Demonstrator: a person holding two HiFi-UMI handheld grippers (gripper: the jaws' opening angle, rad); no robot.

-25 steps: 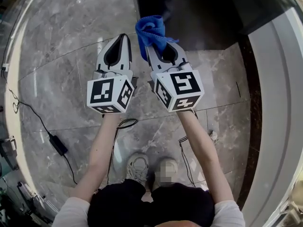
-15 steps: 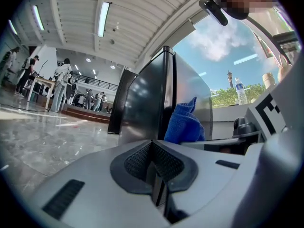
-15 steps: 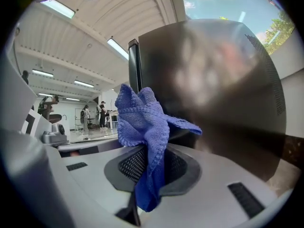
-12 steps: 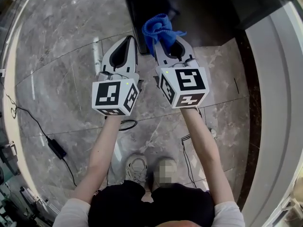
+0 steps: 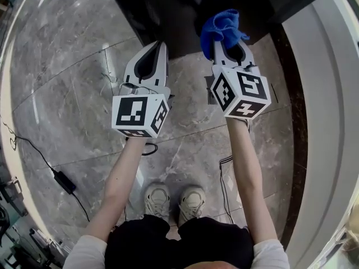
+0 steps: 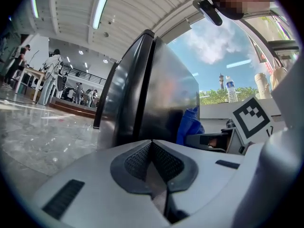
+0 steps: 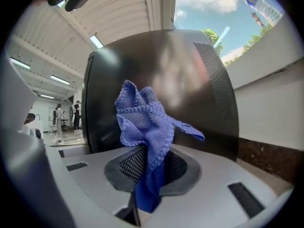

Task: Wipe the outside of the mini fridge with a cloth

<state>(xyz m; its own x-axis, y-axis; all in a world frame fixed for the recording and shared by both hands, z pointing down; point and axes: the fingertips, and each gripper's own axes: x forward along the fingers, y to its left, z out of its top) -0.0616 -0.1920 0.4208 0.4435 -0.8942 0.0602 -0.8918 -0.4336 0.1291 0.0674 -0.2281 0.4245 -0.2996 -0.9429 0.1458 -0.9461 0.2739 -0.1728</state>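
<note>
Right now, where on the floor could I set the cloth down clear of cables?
Bare: the marble floor left of the left gripper, beside the mini fridge. Crowded: a cable with adapter lower left, another cable by the shoes. The right gripper, holding the cloth, has only a narrow strip before the white wall.

No text, label or number is readable.

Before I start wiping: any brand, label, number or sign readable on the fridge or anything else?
None can be read.
Mini fridge: no brand or label shows on its dark faces.
Left gripper and right gripper: square marker patterns only, no words.
Bottle: label too small to read.
</note>
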